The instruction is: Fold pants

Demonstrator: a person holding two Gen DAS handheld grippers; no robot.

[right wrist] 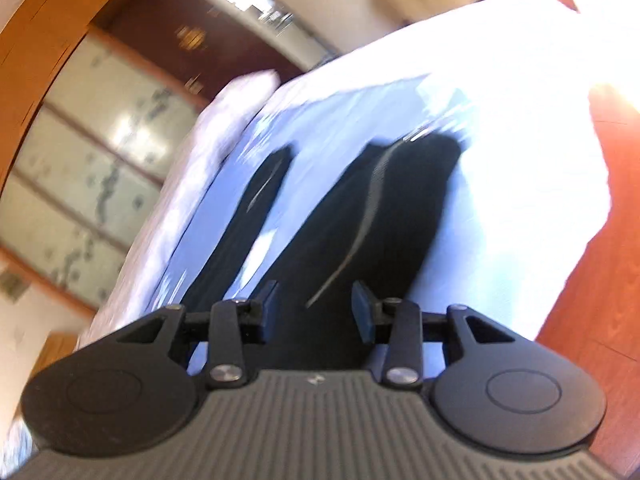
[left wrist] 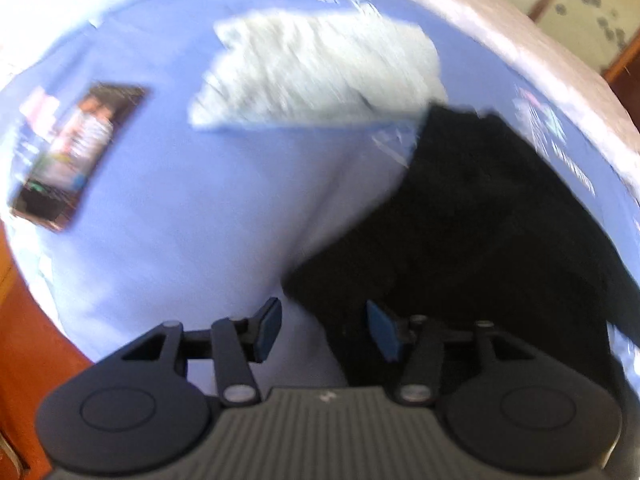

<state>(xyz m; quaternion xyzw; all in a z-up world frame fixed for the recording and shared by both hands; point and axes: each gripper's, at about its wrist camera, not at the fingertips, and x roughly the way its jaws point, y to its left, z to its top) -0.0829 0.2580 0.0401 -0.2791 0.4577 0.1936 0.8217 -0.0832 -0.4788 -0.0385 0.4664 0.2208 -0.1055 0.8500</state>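
Black pants (left wrist: 480,220) lie on a blue sheet (left wrist: 200,220), filling the right half of the blurred left wrist view. My left gripper (left wrist: 326,334) hangs open over the pants' near left edge; its right finger is above black cloth and its left finger above bare sheet. In the right wrist view the pants (right wrist: 400,208) stretch away from me with both legs spread apart, and a grey stripe (right wrist: 372,200) runs down one leg. My right gripper (right wrist: 316,312) stands open at the near end, with black cloth showing through the gap and neither pad pressing on it.
A pale grey garment (left wrist: 320,76) lies on the sheet beyond the pants. A dark rectangular printed item (left wrist: 76,156) rests at the left. White bedding (left wrist: 520,52) borders the sheet at the far side. Wooden floor (right wrist: 600,260) runs along the bed's right, and frosted panels (right wrist: 80,160) stand at the left.
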